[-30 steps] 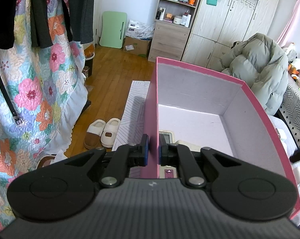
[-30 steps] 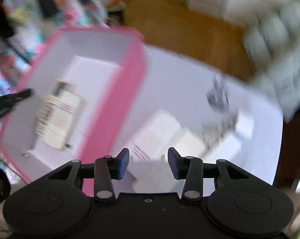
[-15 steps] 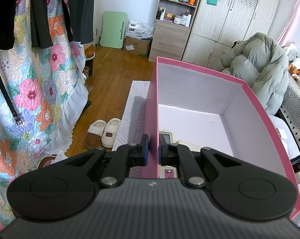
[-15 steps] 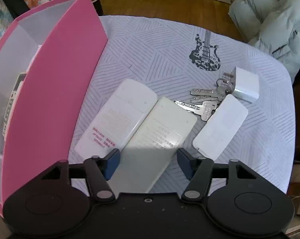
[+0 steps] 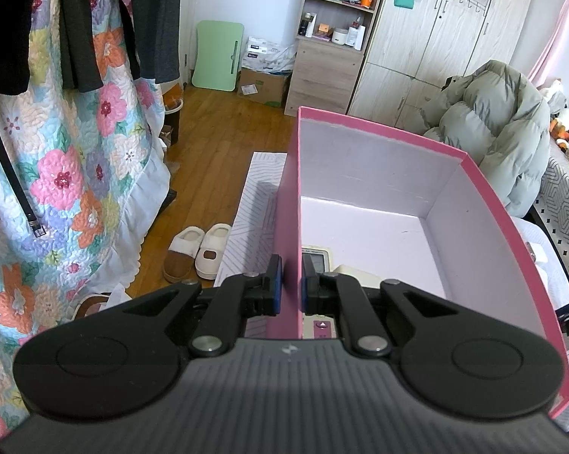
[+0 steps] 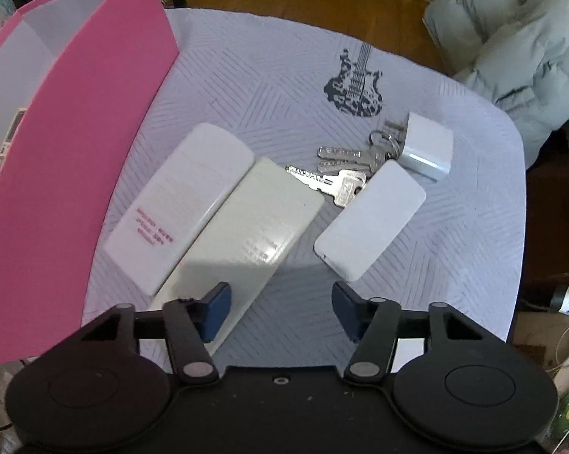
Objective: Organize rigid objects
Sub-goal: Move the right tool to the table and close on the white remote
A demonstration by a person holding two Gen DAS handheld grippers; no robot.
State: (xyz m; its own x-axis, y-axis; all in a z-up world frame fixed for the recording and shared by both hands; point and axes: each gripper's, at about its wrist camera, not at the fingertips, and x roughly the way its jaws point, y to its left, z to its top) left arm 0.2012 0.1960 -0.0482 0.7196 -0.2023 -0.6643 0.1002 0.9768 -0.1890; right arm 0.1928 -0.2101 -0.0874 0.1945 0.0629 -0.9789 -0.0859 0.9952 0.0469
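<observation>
Blue-padded jaws of the left gripper (image 5: 292, 287) are pinched on the near left wall of the pink box (image 5: 511, 249), one pad outside and one inside, steadying the box on the desk (image 6: 269, 75). The right gripper (image 6: 281, 312) has its jaws spread wide and empty, hovering low over the near end of the cream remote (image 6: 242, 234), which lies face down.

Items already in the box: a remote with a display (image 5: 316, 265) lies on the box floor near the held wall, and a second pale item (image 5: 354, 270) lies beside it, mostly hidden behind the left gripper. The rest of the box floor is bare.

Items left on the desk, from the right jaws outward:
- The cream remote, directly ahead of the jaws.
- A white remote with red print (image 6: 182, 204), touching the cream one on its left side and lying just beside the outer wall of the box.
- A small white flat case (image 6: 371, 219), to the right, near the cream remote but apart from it.
- A bunch of keys (image 6: 344, 170), farther off, partly tucked under the flat case.
- A white charger cube (image 6: 428, 147), at the far right, touching the key ring.

Judgement: the task is at an early to middle stage. About two items are stowed; five are not. The cream remote appears to be the next pick.
</observation>
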